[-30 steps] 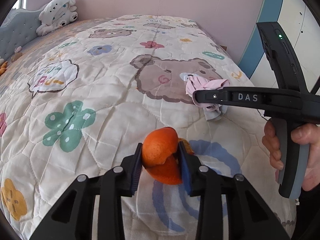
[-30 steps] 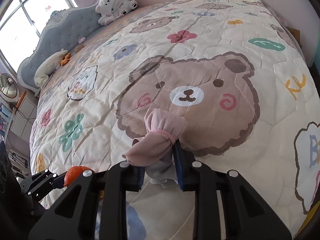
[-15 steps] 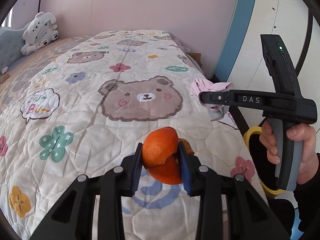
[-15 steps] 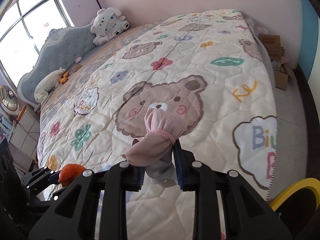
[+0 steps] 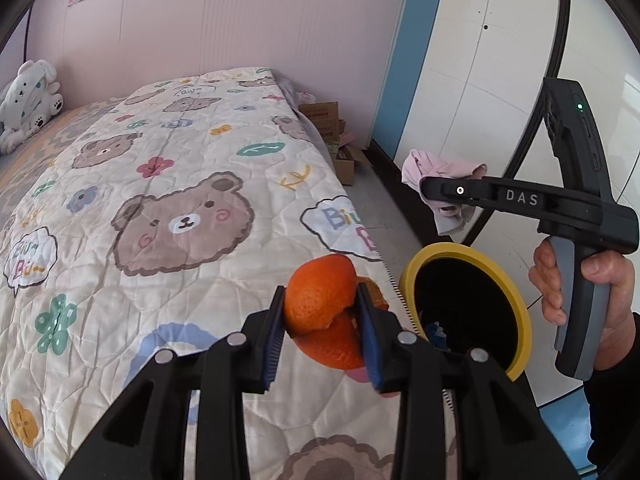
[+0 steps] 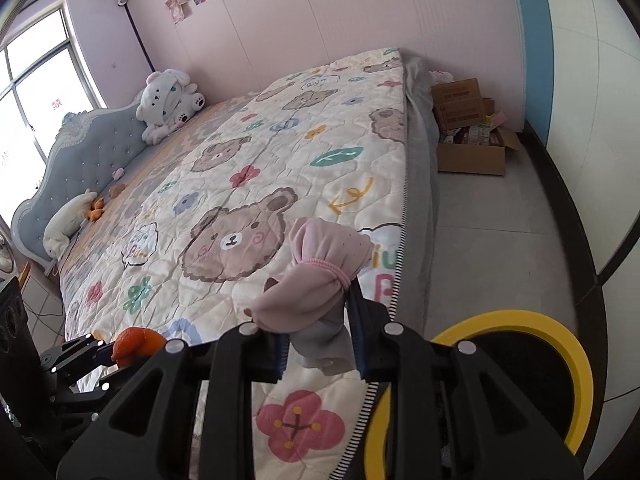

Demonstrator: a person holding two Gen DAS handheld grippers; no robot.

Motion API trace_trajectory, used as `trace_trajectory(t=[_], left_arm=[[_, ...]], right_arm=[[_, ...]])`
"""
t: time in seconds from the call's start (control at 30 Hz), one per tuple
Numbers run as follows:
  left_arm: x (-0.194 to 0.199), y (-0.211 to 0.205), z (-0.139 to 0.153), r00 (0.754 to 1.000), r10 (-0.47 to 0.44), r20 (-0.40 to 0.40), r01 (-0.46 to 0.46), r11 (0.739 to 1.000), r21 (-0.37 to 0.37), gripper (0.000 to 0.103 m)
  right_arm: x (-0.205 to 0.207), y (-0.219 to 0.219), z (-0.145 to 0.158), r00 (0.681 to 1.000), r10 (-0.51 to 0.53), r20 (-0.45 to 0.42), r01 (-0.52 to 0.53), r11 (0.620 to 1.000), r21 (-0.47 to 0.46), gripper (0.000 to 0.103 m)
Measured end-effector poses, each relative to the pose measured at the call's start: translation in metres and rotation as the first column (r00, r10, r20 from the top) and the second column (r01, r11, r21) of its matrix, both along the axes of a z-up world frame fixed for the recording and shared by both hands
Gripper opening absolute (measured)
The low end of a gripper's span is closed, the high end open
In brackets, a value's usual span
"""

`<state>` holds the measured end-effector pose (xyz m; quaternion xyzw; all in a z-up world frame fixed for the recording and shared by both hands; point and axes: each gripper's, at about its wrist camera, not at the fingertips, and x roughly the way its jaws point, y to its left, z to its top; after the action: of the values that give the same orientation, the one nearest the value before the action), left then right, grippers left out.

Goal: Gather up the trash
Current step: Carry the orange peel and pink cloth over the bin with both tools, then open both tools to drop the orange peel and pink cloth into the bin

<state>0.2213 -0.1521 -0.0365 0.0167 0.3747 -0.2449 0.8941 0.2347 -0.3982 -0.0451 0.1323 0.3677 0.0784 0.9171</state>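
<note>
Bed [image 5: 120, 208] fills most of both views. It has a cream quilt [image 6: 280, 168] on it with brown bears, flowers and green leaves. A grey padded headboard [image 6: 80, 160] stands at the far end of the bed, under the window [image 6: 36, 92]. A pink wall [image 5: 220, 20] runs along the far side of the bed.

A white stuffed toy [image 6: 168, 100] sits on the bed by the headboard. A brown cardboard box [image 6: 468, 136] sits on the grey floor [image 6: 492, 240] near the far corner of the bed, with small things inside that are too little to tell.

A bin [image 5: 524, 328] with a yellow rim and a dark inside stands on the floor, just beside the near edge of the bed.

The right gripper [image 6: 318, 344] is held by a person's hand [image 5: 576, 292]. It is closed on a pink cloth [image 6: 320, 264], bunched up with a grey bit hanging below. In the left wrist view the cloth hangs in the air above the far side of the bin.

The left gripper [image 5: 322, 328] is closed on orange peel [image 5: 324, 312]. Its blue pads [image 5: 276, 340] press on both sides of the peel. The peel is up in the air over the edge of the bed, just beside the bin. In the right wrist view the peel shows small at the lower left, over the near end of the bed.
</note>
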Motion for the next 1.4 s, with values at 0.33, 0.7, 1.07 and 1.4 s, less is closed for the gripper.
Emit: trace_trajectory(t=[0.33,0.7,1.07,1.4], left_arm=[[0.000,-0.067,-0.001,0.993,-0.112,-0.038,0.113,0.993,0.022,0.032],[0.006,-0.129,-0.018,0.975,-0.201,-0.098,0.206,0.977,0.050,0.032],[0.004,-0.174,-0.045,0.956,-0.251,-0.154,0.259,0.965,0.034,0.032],[0.003,-0.188,-0.068,0.939,-0.257,-0.229,0.273,0.961,0.038,0.033]], right_arm=[[-0.041,-0.063,-0.001,0.995,-0.104,-0.002,0.104,0.994,0.027,0.024],[-0.071,-0.112,-0.009,0.982,-0.188,-0.026,0.189,0.981,0.036,0.024],[-0.081,-0.145,-0.036,0.969,-0.238,-0.074,0.243,0.966,0.082,0.025],[-0.080,-0.159,-0.059,0.958,-0.265,-0.110,0.276,0.956,0.098,0.026]])
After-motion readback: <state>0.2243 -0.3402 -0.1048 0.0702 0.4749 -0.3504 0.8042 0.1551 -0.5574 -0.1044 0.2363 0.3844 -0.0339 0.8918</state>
